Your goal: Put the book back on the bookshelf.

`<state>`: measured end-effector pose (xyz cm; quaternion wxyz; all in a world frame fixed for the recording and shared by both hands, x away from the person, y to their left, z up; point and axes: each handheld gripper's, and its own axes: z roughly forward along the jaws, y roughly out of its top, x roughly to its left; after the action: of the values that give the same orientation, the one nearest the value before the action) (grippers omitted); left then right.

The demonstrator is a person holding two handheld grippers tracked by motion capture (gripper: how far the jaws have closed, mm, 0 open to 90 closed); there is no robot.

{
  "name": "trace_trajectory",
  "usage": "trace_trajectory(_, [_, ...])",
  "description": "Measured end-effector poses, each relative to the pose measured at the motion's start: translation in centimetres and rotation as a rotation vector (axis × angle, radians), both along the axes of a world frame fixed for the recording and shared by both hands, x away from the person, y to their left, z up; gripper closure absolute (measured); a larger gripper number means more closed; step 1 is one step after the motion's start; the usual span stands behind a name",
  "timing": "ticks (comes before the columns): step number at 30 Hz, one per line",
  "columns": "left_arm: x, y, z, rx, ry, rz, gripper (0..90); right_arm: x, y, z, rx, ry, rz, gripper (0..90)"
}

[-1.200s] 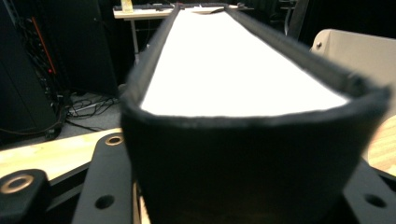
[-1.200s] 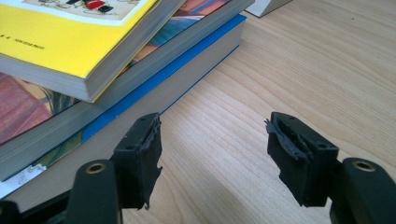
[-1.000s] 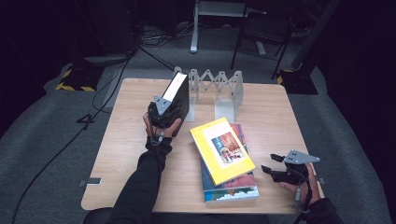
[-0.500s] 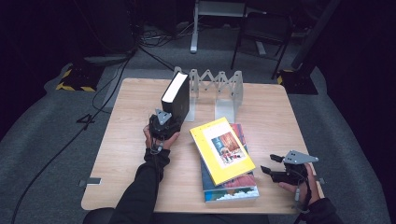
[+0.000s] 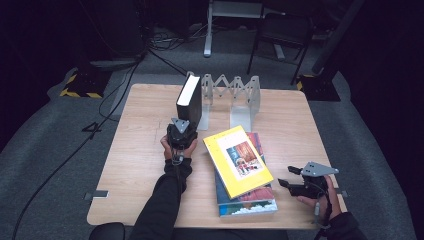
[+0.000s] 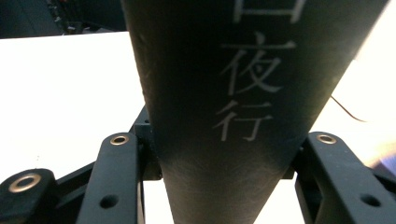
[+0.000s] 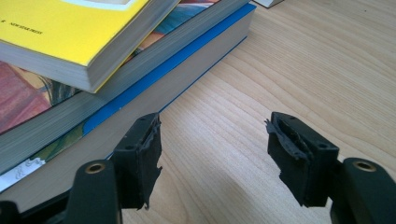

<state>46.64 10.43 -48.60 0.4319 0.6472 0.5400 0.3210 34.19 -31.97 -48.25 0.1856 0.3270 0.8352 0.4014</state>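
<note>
I have the thick black hardback book [image 5: 190, 100] standing upright on the pale wooden worktop [image 5: 135, 165], against the left end of the grey metal concertina book rack [image 5: 231, 96]. My left tool [image 5: 182, 128] sits at its near lower edge; in the left gripper view the matt black spine [image 6: 224, 102], printed with pale characters, runs straight up between the two jaws, which bracket it on either side. I read the left tool as clamped on the book, though the contact faces are hidden behind the spine, so the grip may be loose. I judge this the shelving step: the book is upright and seated beside the rack. The next move calls for letting go without tipping it, then drawing straight back.

My right tool [image 5: 292, 180] rests on the near right of the worktop, jaws spread wide with nothing between them. Its worn rubber pads [image 7: 150, 135] look frayed. Just to its left lies the stack of flat books: a glossy yellow paperback [image 5: 237, 160] skewed on top, a colourful illustrated cover beneath, and a blue-edged volume [image 7: 177, 60] at the bottom with a thick cream page block.
</note>
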Motion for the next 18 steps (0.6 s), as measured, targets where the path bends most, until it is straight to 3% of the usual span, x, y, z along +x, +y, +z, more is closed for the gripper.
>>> trace_trajectory(5, [0.9,-0.7,0.1,-0.010,0.008,0.037,51.3,0.0,-0.1,-0.1,0.002,0.000,0.002,34.9])
trace_trajectory(9, [1.5,-0.8,0.1,-0.012,0.011,0.037,51.1,0.1,0.0,-0.1,0.001,0.002,0.004,34.9])
trace_trajectory(13, [2.0,-0.9,0.2,0.013,0.008,0.036,50.1,0.1,0.0,-0.1,-0.003,0.004,0.004,34.9])
trace_trajectory(16, [2.3,-1.0,0.5,0.085,0.021,0.018,47.1,0.0,-0.1,0.0,-0.012,-0.023,-0.024,35.4])
trace_trajectory(18, [2.2,-0.7,0.7,0.072,0.028,0.006,43.4,0.0,-0.2,0.1,0.002,-0.027,-0.031,35.3])
